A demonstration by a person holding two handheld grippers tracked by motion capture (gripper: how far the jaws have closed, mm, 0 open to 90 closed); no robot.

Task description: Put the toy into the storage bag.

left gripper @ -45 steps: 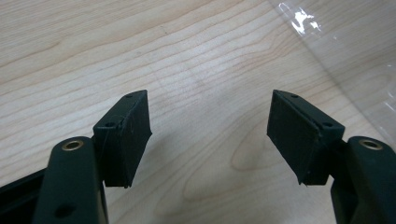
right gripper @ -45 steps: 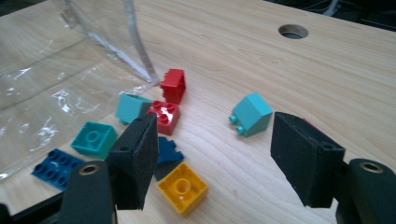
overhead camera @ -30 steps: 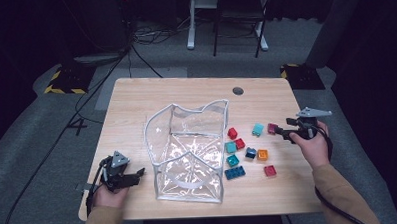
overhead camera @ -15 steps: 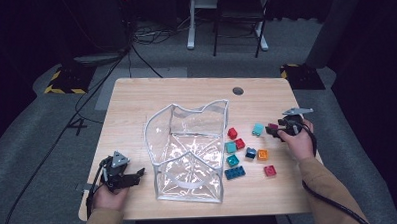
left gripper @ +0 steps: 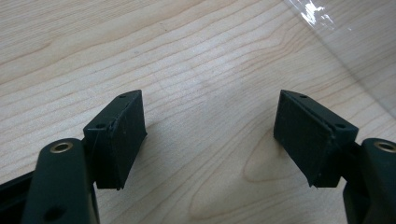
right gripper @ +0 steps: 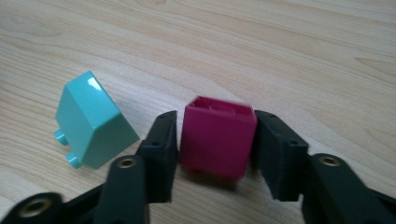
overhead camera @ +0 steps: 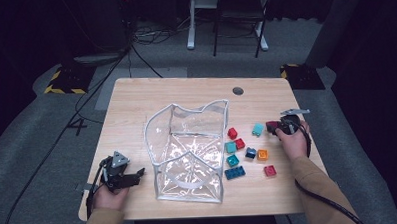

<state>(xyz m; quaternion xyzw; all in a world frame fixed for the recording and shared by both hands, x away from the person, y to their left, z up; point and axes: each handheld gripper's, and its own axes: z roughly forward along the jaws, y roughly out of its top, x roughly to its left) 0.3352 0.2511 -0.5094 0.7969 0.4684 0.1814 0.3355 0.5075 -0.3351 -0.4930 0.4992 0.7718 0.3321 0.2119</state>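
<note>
- The magenta block (right gripper: 217,137) sits on the worktop (overhead camera: 186,100) toward its right side, between the fingers of the right gripper (right gripper: 215,156); those fingers have just been closing and now press on both of its flanks.
- The step in hand looks like the grasp of one block for the clear bag (overhead camera: 188,152) at the worktop's middle. The next move likely calls for a straight lift, then a carry left over the bag's open top.
- A mint block (right gripper: 93,121) lies tipped just beside the left finger (right gripper: 161,154), apart from the magenta one; a sideways drag could knock it.
- More blocks (overhead camera: 245,155) lie between the grasp and the bag, so going high is safer.
- The worktop's right edge is near the right hand (overhead camera: 293,141).
- The left gripper (left gripper: 210,135) rests left of the bag, fingers half apart over bare wood, holding nothing.
</note>
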